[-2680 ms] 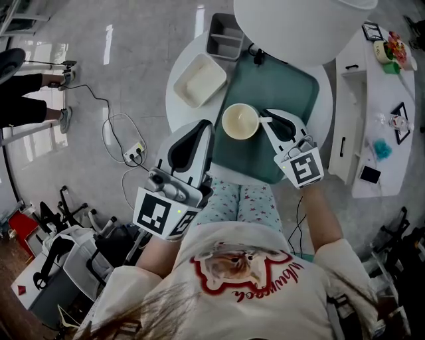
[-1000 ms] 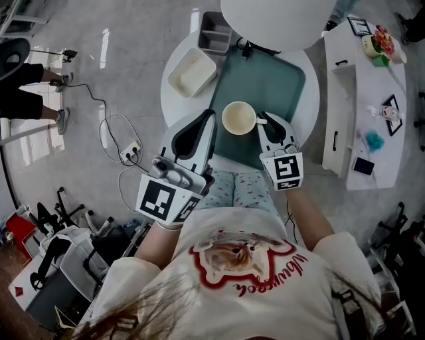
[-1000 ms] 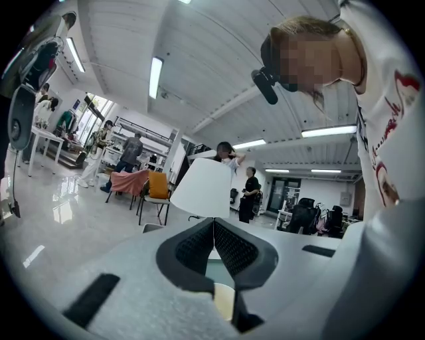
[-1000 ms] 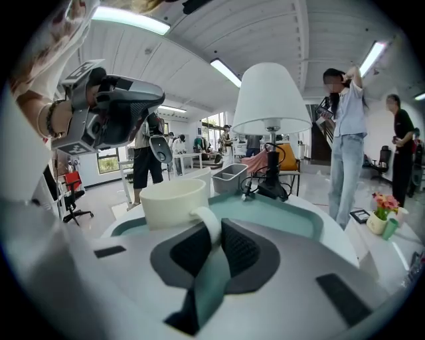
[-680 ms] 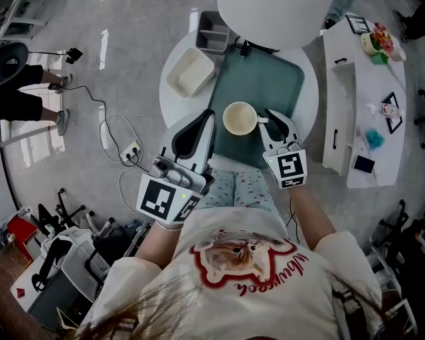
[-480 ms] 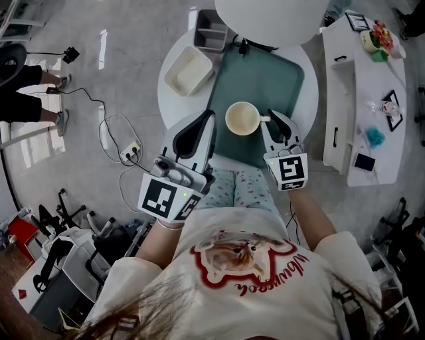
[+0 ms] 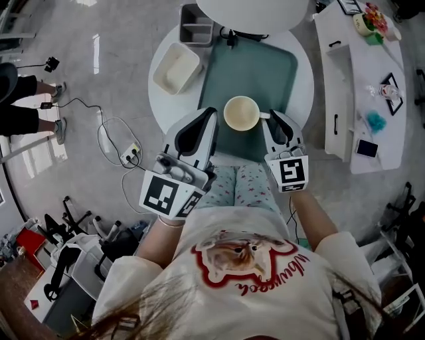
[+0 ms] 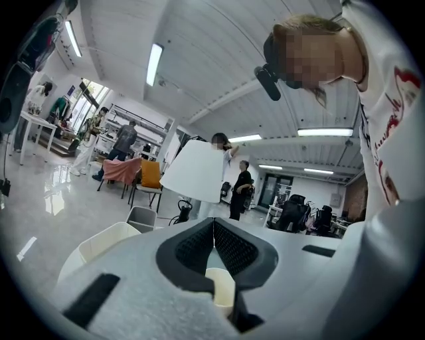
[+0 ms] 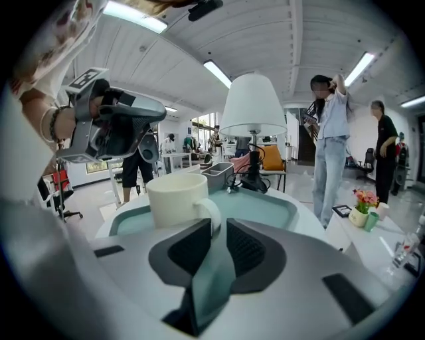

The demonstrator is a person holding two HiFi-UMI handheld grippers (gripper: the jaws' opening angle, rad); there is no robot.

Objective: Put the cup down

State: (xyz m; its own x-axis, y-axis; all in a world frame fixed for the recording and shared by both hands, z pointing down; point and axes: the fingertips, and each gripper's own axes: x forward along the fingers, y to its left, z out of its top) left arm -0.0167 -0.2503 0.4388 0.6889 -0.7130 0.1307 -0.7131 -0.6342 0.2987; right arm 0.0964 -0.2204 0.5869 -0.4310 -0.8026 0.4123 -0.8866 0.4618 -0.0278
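Glossy grey floor [image 7: 80, 86] with a cabled power strip [image 7: 135, 151], white sideboard [image 7: 358, 73] at right, white lamp shade [image 7: 252, 10] over the round surface [image 7: 304, 93], panelled ceiling [image 8: 212, 73] carrying lit strip lights [image 8: 154, 63].

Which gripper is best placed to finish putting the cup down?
Right: the right gripper sits at the handle of the cup over the tray; the left gripper is shut, off beside it.

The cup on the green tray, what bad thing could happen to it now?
1. The handle of the cup sits right at the tips of the right tongs, which are only a little apart. Pulling back crooked could catch the handle and drag or tip the cup.
2. The closed left tongs hang close beside the cup, over the tray. A sideways swing might knock it over.
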